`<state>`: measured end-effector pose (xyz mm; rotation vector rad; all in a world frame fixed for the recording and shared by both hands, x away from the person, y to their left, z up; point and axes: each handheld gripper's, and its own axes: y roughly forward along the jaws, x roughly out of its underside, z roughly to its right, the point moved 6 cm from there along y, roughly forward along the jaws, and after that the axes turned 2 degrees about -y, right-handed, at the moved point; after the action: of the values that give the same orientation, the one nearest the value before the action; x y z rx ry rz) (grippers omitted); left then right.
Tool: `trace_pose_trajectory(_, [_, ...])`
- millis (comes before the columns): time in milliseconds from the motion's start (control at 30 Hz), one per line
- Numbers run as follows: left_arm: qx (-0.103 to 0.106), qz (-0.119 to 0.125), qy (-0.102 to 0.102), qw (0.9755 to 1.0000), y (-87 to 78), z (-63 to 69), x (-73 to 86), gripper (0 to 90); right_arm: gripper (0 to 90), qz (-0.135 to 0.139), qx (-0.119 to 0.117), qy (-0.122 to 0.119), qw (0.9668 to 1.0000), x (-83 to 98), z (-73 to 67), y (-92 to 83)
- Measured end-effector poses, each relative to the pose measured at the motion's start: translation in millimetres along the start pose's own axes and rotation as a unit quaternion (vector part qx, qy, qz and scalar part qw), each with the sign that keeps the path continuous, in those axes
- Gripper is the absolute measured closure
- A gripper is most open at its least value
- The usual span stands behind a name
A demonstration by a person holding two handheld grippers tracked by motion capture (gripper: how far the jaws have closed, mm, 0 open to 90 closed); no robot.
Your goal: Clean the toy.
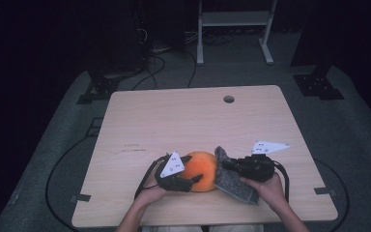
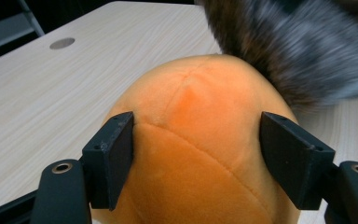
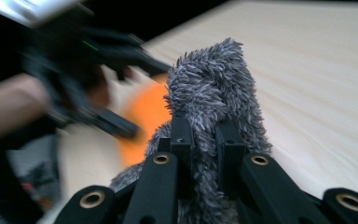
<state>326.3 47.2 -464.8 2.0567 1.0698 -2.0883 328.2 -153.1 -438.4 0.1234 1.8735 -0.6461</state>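
An orange plush ball (image 1: 200, 170) rests on the wooden table (image 1: 174, 121) near its front edge. My left gripper (image 1: 192, 171) reaches in from the left, and its two pads press the ball's sides (image 2: 198, 154). A grey fuzzy cloth (image 1: 235, 184) leans against the ball's right side and drapes toward the front edge. My right gripper (image 1: 225, 166) is shut on that cloth, whose upper end stands up past the narrow jaws (image 3: 205, 135). In the right gripper view, the left gripper (image 3: 121, 126) and the orange ball (image 3: 144, 116) appear blurred behind the cloth (image 3: 214, 88).
A round cable hole (image 1: 229, 99) sits near the table's far edge. On the floor beyond stand a white frame (image 1: 234, 29) and black stands (image 1: 99, 87) with cables. Bare tabletop stretches behind the ball.
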Motion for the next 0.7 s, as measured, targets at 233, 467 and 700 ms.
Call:
trace_pose_trajectory(233, [-0.003,0.0,0.032,0.9995,3.5,11.5,-6.3,28.4,80.1,-0.03,0.009,-0.027,0.9991,6.2,-5.4,12.8])
trace_pose_trajectory(467, [-0.002,0.003,0.027,0.9996,5.1,12.5,-8.5,28.8,80.2,-0.025,0.023,-0.024,0.9991,6.1,-0.4,3.7])
trace_pose_trajectory(700, [0.022,0.015,0.014,0.9995,1.0,14.5,-15.2,20.3,80.3,-0.042,0.023,-0.052,0.9975,8.8,-8.5,16.3])
